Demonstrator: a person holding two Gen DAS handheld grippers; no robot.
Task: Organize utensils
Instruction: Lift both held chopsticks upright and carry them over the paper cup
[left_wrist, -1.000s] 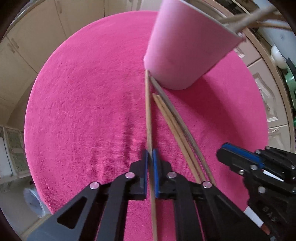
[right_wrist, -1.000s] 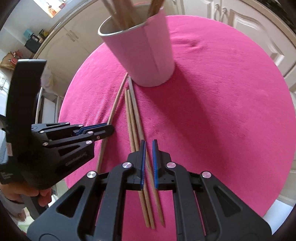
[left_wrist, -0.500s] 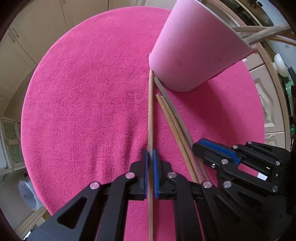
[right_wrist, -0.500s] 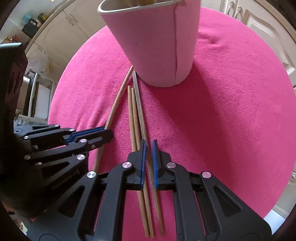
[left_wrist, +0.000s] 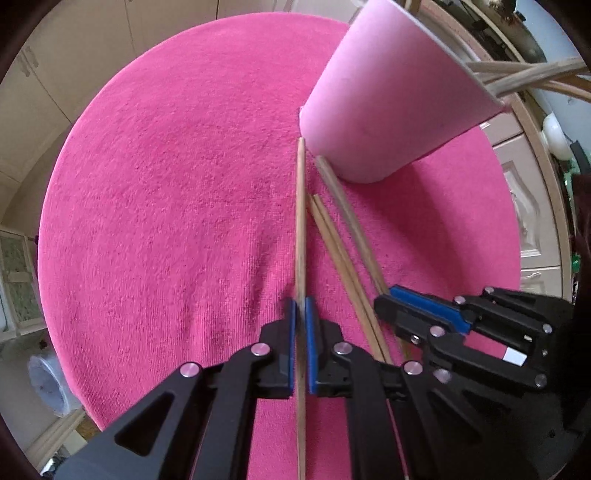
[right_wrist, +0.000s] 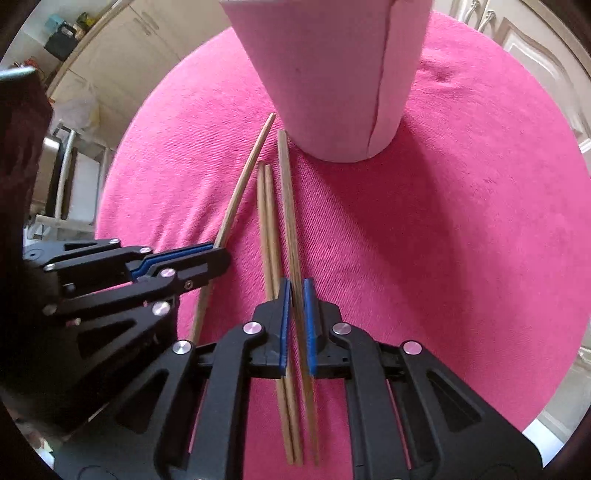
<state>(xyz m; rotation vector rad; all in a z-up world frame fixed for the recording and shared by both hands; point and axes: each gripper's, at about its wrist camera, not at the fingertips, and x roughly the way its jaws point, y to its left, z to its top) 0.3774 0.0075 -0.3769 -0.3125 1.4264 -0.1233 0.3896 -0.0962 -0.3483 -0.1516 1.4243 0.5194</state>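
Both grippers down by the cup (left_wrist: 384, 99): left (left_wrist: 301, 310) clenched on one chopstick (left_wrist: 300, 221), right (right_wrist: 295, 291) on another (right_wrist: 288, 206).

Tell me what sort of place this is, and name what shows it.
Probably a home kitchen or dining corner: cream panelled cabinet doors ring a round table under a pink cloth, where wooden chopsticks lie beside a pink utensil cup.

Round surface (left_wrist: 166, 221) under a bright pink cloth, cream cupboard doors (left_wrist: 33, 92) at the upper left of the left view, a white plastic bag (right_wrist: 79, 107) and a dark bag (right_wrist: 61, 37) at the upper left of the right view
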